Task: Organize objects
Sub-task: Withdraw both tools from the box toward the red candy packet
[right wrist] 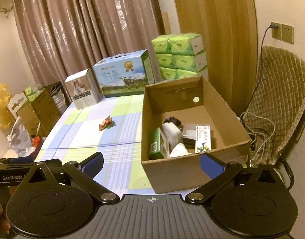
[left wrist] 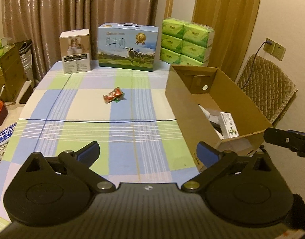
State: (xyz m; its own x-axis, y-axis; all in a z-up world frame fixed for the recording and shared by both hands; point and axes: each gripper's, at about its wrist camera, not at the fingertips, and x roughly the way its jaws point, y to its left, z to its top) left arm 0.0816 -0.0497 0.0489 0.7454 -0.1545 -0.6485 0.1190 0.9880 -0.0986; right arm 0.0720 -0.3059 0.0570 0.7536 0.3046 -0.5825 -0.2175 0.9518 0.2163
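- Brown pleated curtains [left wrist: 53, 10] hang behind a table covered with a blue, green and white checked cloth [left wrist: 88, 107].
- Along the far edge of the table stand a small white product box with a printed photo [left wrist: 75, 51], a blue milk carton case with a cow picture and carry handle [left wrist: 128, 47], and a stack of green wrapped tissue packs [left wrist: 186, 41].
- A small red and green crinkled snack wrapper [left wrist: 114, 95] lies alone on the cloth near the middle of the table, well apart from both grippers.
- An open brown cardboard box [right wrist: 172, 171] sits at the right side of the table; inside it lie a green carton [right wrist: 156, 145], a white and green printed carton [right wrist: 202, 138], and several white and dark items too jumbled to tell apart.
- The left gripper [left wrist: 147, 152] hovers above the near part of the cloth, its blue-padded fingers spread wide with nothing between them.
- The right gripper [right wrist: 152, 164] hovers before the near wall of the cardboard box, spread wide as well and holding nothing.
- A chair with a quilted tan cover [right wrist: 279, 103] stands to the right of the table.
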